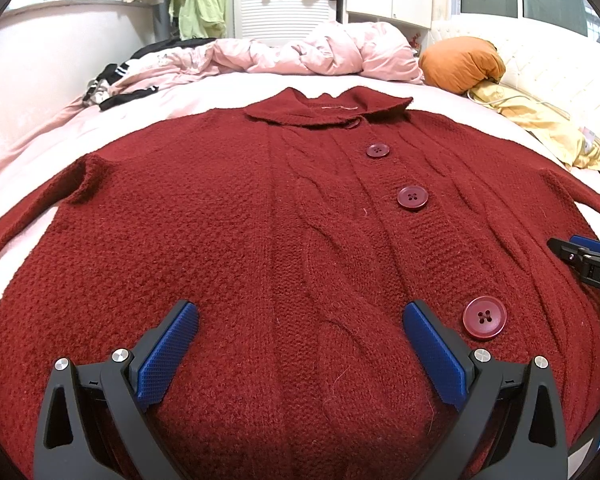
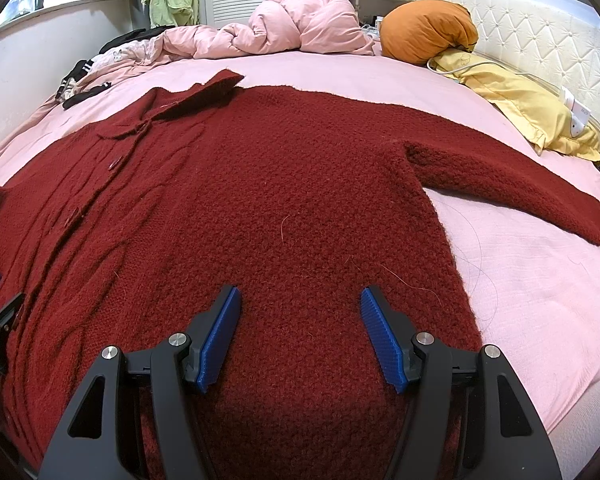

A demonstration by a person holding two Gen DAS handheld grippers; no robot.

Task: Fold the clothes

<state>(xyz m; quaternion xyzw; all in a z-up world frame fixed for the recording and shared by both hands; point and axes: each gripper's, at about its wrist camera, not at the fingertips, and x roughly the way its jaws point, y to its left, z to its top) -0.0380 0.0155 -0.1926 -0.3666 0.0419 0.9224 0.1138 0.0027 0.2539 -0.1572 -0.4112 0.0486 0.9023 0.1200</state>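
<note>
I am holding both tools over the lower part of a dark red buttoned cardigan [image 1: 260, 220], which is lying spread flat, front up, on the pink-sheeted bed [image 2: 540, 280]. The left tool [image 1: 300, 320] is hanging with jaws apart and nothing between them; the right tool [image 2: 298, 300] is doing the same. I am expecting the fuzzy knit to snag on the ribbed blue pads, or a one-layer pinch to drag the body askew. A rumpled pink duvet [image 2: 292, 28] and orange pillow [image 2: 424, 32] are crowding the headboard [image 2: 540, 40] end.
</note>
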